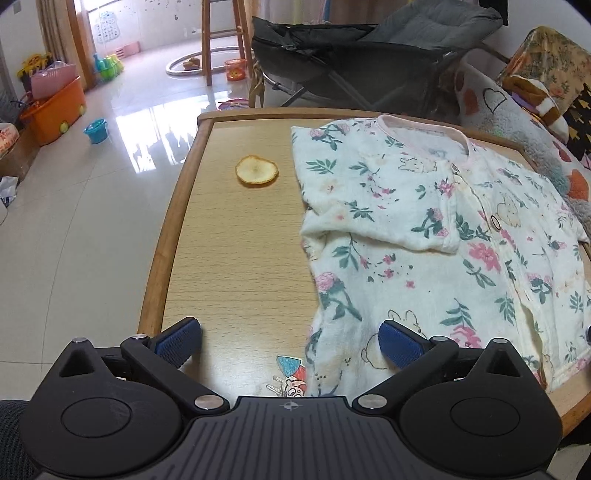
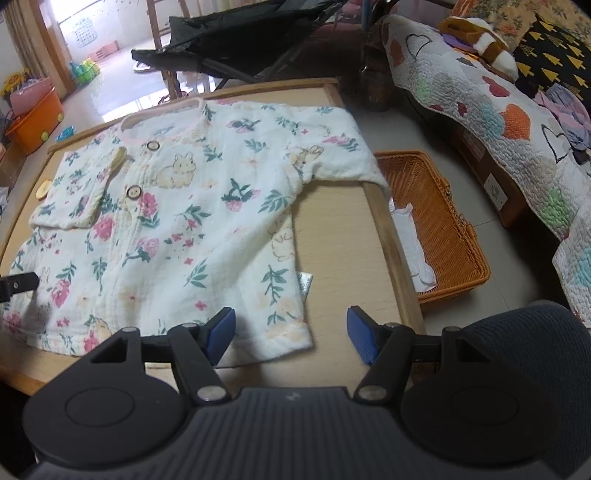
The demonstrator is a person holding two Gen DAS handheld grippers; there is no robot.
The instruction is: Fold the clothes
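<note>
We record daylight from the doorway (image 1: 110,33) at far left, overexposed, with strong glare across the glossy floor tiles (image 1: 147,122). The table (image 1: 229,240) is evenly lit, shadows soft. Fisheye bending curves its edges, corners are vignetted black, and the right-wrist view is slightly softer and dimmer at its margins.

Family home: toys (image 1: 109,68), quilted bed (image 2: 480,96), tiled floor (image 1: 74,229).

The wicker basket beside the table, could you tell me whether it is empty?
No, the basket holds a white cloth along its near side.
</note>
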